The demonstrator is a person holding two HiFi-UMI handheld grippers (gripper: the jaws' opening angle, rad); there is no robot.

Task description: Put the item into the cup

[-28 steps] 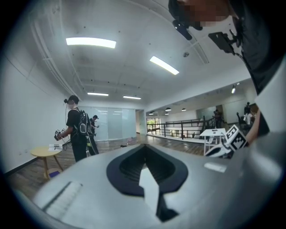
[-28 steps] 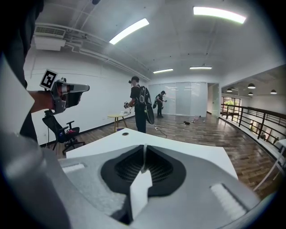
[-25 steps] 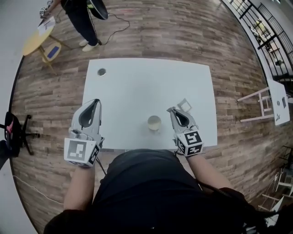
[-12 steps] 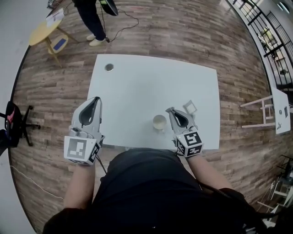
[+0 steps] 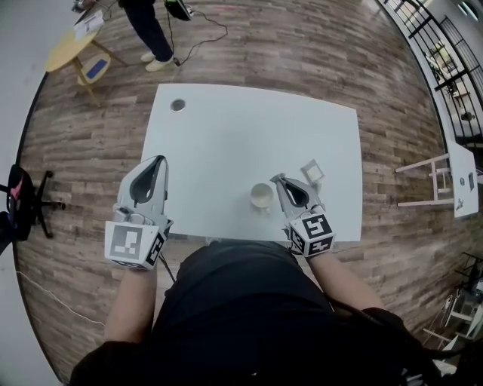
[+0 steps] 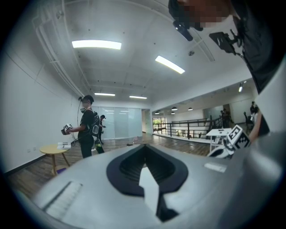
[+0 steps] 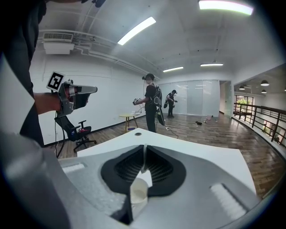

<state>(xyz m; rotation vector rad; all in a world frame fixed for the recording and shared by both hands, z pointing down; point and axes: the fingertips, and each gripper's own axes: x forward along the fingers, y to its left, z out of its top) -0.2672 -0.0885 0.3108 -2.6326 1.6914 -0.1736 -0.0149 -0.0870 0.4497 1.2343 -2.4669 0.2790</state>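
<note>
A pale paper cup [image 5: 261, 196] stands upright on the white table [image 5: 249, 136] near its front edge. A small square white item [image 5: 312, 172] lies flat to the right of the cup and a little farther back. My right gripper [image 5: 277, 179] hovers just right of the cup, between cup and item, jaws shut with nothing in them. In the right gripper view the right gripper's [image 7: 144, 157] tips meet, and the cup [image 7: 138, 191] shows below them. My left gripper [image 5: 157, 163] hangs at the table's front left corner, shut and empty; in its own view the left gripper [image 6: 144, 154] points out over the room.
A small round grey disc [image 5: 178, 105] sits at the table's far left corner. A person [image 5: 147, 22] stands beyond the table beside a round yellow side table [image 5: 68, 49]. A black office chair [image 5: 23, 211] is at the left, a white stand [image 5: 434, 177] at the right.
The head view has shifted a little, so the table sits slightly higher and to the right. Both grippers keep about the same places beside the cup and the table corner.
</note>
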